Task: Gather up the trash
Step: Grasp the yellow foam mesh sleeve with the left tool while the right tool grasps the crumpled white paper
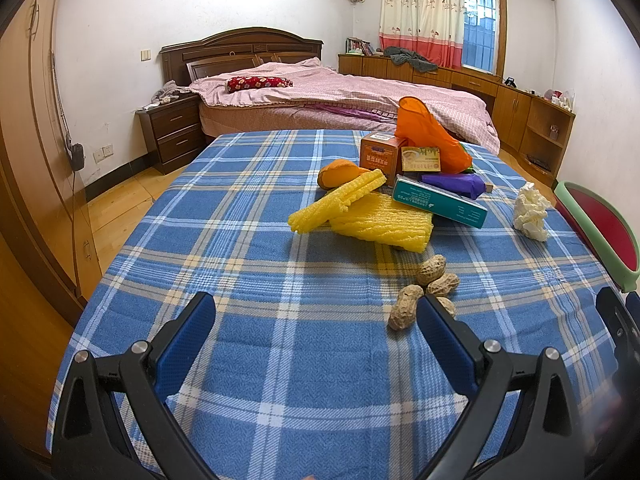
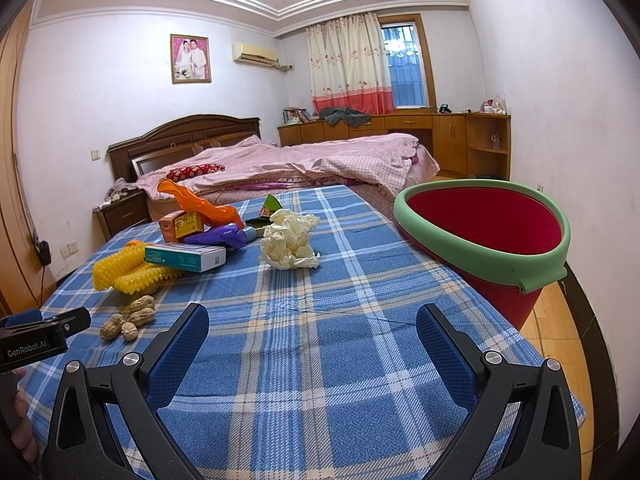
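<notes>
Trash lies on a blue plaid tablecloth: several peanuts, yellow foam netting, a teal box, an orange box, an orange bag, a purple wrapper and a crumpled white tissue. My left gripper is open and empty, its right finger touching the nearest peanuts. My right gripper is open and empty over bare cloth, in front of the tissue. A red bucket with a green rim stands at the table's right edge. The peanuts lie to the left.
A bed with pink bedding stands behind the table. A nightstand is at the back left, wooden cabinets along the far wall. The left gripper shows at the left edge of the right wrist view.
</notes>
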{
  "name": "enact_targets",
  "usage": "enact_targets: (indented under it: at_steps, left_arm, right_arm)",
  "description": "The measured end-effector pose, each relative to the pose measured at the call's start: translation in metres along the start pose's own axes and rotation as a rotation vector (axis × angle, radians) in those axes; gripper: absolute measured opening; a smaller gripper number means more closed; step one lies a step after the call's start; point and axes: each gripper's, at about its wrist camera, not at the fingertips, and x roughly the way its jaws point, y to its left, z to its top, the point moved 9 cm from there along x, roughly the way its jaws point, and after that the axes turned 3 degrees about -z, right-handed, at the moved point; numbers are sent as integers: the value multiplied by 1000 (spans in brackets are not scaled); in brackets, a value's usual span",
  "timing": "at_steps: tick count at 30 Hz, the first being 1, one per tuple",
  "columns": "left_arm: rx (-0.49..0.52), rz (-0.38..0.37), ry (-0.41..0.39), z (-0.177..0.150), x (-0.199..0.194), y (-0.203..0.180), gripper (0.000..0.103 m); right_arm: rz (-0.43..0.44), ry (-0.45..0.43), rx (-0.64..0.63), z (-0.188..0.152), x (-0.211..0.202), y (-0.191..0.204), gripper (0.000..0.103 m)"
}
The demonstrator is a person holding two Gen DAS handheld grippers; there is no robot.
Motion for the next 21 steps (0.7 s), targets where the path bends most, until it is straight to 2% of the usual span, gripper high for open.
enact_targets:
  at_steps: [6,11,17,21]
  left_arm:
    - [-2,-7,11,-1,1,0,100]
    - [-2,-28,57,0,8,1,100]
    - [31,-31,33,27,12,2,100]
    - [56,-48,50,44,24,-1,100]
  right_arm:
    - [1,6,-4,-1,1,1,103]
    - [23,67,-38,-3,7,8,103]
    - [45,110,5,1,8,0,103]
    - [64,121,51,8,8,-7,103]
